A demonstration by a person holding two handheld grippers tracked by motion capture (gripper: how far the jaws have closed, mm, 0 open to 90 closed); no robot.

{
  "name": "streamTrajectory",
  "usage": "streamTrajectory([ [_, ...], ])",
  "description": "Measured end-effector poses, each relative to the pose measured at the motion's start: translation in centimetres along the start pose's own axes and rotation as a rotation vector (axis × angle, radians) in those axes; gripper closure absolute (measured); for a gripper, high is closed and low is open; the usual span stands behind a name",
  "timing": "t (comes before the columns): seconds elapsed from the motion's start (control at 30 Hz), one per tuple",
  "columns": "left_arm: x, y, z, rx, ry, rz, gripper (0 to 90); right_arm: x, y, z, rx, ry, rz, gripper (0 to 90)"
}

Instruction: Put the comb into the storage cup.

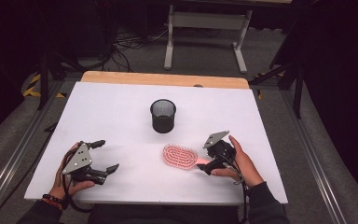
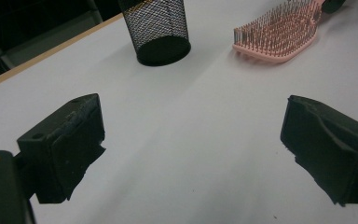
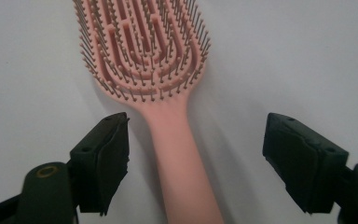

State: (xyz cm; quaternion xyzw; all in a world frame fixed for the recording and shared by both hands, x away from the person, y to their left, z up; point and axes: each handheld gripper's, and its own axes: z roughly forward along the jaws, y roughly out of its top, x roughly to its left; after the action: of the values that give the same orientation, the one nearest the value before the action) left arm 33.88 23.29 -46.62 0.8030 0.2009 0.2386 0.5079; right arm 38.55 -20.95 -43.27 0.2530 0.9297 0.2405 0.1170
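Bristles up, the pink paddle hairbrush [image 1: 181, 157] is laid flat on the white counter [image 1: 121, 116], near the black mesh pen cup [image 1: 163, 115]. Its handle is straddled by the right gripper [image 3: 196, 154], fingers spread, likely for a grasp. The left gripper [image 2: 191, 154] is held open and empty, well apart.

pink hairbrush [image 1: 180, 157]: 1 | black mesh cup [image 1: 163, 115]: 1 | white table [image 1: 116, 126]: 1 | tools: 2

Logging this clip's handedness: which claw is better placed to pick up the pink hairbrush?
The right claw. It is open with the pink hairbrush handle lying between its jaws. The left claw, also open, sits apart from the brush, over bare table.
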Motion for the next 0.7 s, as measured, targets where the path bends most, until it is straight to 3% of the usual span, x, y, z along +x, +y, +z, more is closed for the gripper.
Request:
streamTrajectory([
  [0.47,0.0,0.0,0.1,0.009,-0.016,0.005,7.1,-0.3,0.7,1.2,0.059,0.054,-0.004,9.8],
  [0.53,-0.1,0.0,0.2,0.010,-0.019,0.003,7.0,-0.2,0.6,1.4,0.091,0.063,-0.024,9.3],
  [0.7,-0.1,0.0,0.2,0.013,-0.019,0.005,6.9,0.1,0.9,1.8,0.105,0.079,-0.035,9.6],
])
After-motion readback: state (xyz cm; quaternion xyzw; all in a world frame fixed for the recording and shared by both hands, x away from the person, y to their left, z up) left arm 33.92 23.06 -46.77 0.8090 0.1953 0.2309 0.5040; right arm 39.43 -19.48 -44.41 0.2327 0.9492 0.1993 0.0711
